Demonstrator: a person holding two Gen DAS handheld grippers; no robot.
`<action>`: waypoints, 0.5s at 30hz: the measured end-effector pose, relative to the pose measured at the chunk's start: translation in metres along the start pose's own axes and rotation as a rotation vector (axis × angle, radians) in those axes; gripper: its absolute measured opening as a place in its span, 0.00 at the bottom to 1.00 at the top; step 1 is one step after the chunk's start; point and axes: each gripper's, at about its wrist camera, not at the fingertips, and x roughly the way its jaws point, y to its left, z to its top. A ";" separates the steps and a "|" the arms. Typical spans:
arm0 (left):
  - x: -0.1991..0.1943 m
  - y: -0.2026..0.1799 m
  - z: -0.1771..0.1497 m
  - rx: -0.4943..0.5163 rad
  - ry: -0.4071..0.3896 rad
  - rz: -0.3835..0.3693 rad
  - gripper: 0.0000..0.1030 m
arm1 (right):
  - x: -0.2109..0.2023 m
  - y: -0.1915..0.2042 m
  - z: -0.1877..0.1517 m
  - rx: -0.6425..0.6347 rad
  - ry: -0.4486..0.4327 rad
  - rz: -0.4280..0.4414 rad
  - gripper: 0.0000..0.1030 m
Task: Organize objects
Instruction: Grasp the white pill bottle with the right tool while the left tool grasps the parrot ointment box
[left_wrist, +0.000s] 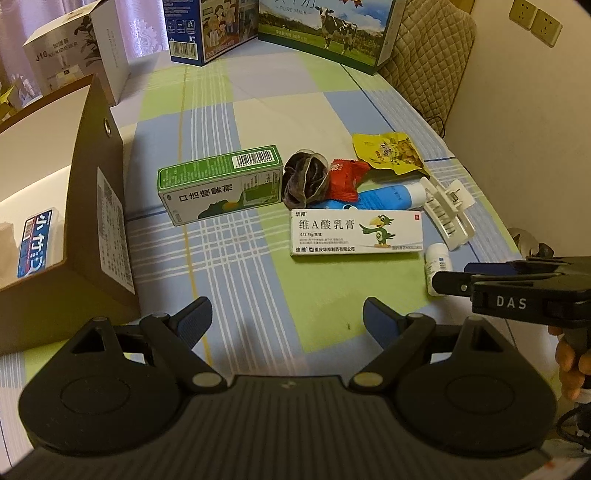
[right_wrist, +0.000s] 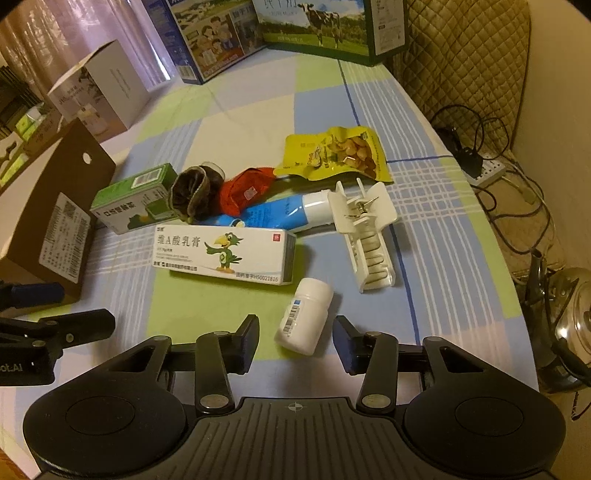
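Note:
Loose items lie on the checked cloth: a green box (left_wrist: 221, 182) (right_wrist: 135, 197), a dark scrunchie (left_wrist: 304, 181) (right_wrist: 194, 194), a red packet (left_wrist: 345, 177) (right_wrist: 245, 192), a yellow snack bag (left_wrist: 388, 153) (right_wrist: 338, 153), a blue tube (left_wrist: 388, 195) (right_wrist: 284, 212), a white ointment box (left_wrist: 356, 230) (right_wrist: 225, 254), a white hair clip (left_wrist: 448, 210) (right_wrist: 365, 236) and a small white bottle (left_wrist: 437, 264) (right_wrist: 304, 317). My right gripper (right_wrist: 295, 341) (left_wrist: 452, 280) is open, its fingers either side of the bottle's near end. My left gripper (left_wrist: 286, 319) is open and empty, near the cardboard box (left_wrist: 96, 206) (right_wrist: 62, 214).
The open cardboard box at left holds a blue pack (left_wrist: 35, 243). Milk cartons (left_wrist: 325, 29) (right_wrist: 325, 26) and a white box (left_wrist: 77, 48) (right_wrist: 99, 88) stand at the back. A quilted cushion (right_wrist: 458, 55), cables and a power strip (right_wrist: 487, 170) lie past the right edge.

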 end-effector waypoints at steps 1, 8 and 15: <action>0.002 0.000 0.001 0.006 -0.001 0.000 0.84 | 0.002 0.000 0.000 -0.001 0.002 -0.003 0.41; 0.011 0.003 0.009 0.028 0.002 -0.002 0.84 | 0.014 0.000 0.000 -0.016 0.019 -0.021 0.28; 0.018 0.002 0.012 0.052 0.005 -0.014 0.84 | 0.013 -0.003 -0.008 -0.064 0.015 -0.045 0.23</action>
